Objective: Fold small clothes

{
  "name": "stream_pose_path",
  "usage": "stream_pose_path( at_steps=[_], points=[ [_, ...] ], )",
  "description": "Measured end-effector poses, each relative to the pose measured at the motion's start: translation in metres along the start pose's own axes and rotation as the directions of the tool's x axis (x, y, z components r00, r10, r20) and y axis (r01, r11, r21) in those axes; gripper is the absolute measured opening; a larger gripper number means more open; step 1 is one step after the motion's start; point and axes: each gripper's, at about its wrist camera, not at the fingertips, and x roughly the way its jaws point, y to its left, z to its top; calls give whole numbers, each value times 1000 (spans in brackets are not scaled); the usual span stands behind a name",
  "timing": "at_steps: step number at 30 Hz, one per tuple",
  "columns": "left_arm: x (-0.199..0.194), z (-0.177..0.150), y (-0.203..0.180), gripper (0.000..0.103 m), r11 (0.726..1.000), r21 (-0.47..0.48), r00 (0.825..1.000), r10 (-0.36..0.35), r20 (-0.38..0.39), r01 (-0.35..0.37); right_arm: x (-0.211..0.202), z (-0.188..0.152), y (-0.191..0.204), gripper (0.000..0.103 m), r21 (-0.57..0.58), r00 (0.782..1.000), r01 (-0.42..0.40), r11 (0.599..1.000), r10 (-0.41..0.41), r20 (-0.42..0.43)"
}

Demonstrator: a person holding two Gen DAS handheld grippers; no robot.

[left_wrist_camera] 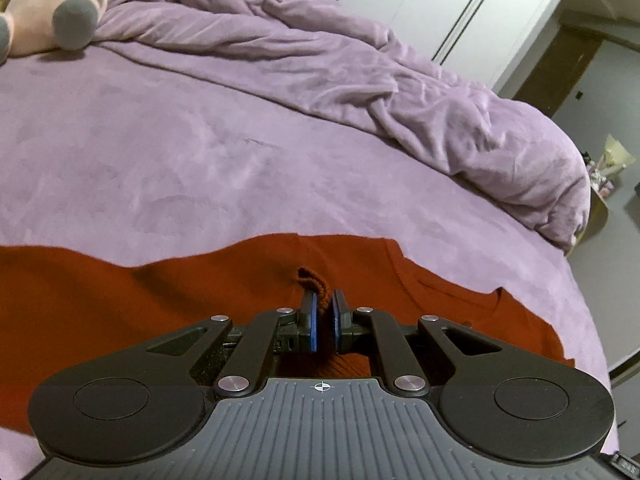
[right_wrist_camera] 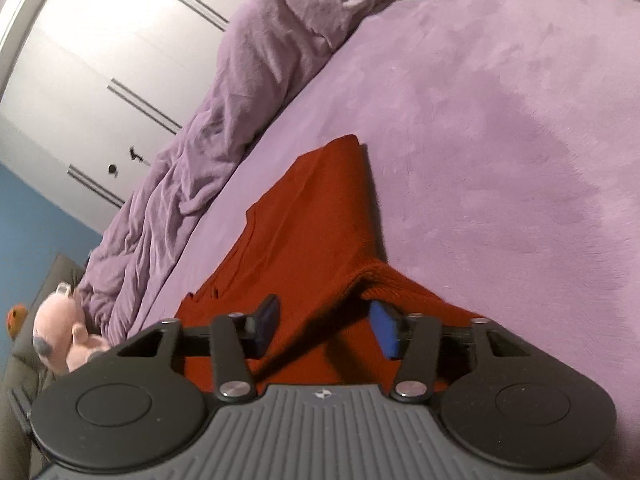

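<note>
A rust-red knitted garment (left_wrist_camera: 120, 292) lies spread on a bed covered by a lilac plush sheet (left_wrist_camera: 160, 152), close to the bed's near edge and well apart from the crumpled lilac duvet (left_wrist_camera: 360, 68) heaped along the far edge. The left gripper (left_wrist_camera: 325, 300) has its blue-padded jaws drawn together on a small ridge of the red knit, which bunches up between the pads and pokes out past their tips. The right gripper (right_wrist_camera: 325, 314) has its jaws apart, astride a raised fold of the same garment; the fabric drapes over the right-hand pad (right_wrist_camera: 384, 328), while the left-hand pad stands clear of the fold. A pink plush toy with grey feet (left_wrist_camera: 52, 4) sits near the far left corner of the bed, beside the duvet. White wardrobe doors (right_wrist_camera: 100, 60) stand beyond the bed.
</note>
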Motion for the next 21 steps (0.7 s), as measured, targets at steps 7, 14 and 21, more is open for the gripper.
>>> stream_pose_path(
  at_steps=[7,14,21],
  points=[
    [1,-1,-18,9,998,60,999,-11,38,9,2,-12,25,6,-210,967,227,951,-195,161],
    [4,-1,-13,3,996,73,996,40,75,-45,8,-22,33,6,-300,967,246,922,-212,143],
    [-6,-4,1,7,997,41,998,62,11,-62,-11,-26,31,15,-273,994,99,957,-86,60]
  ],
)
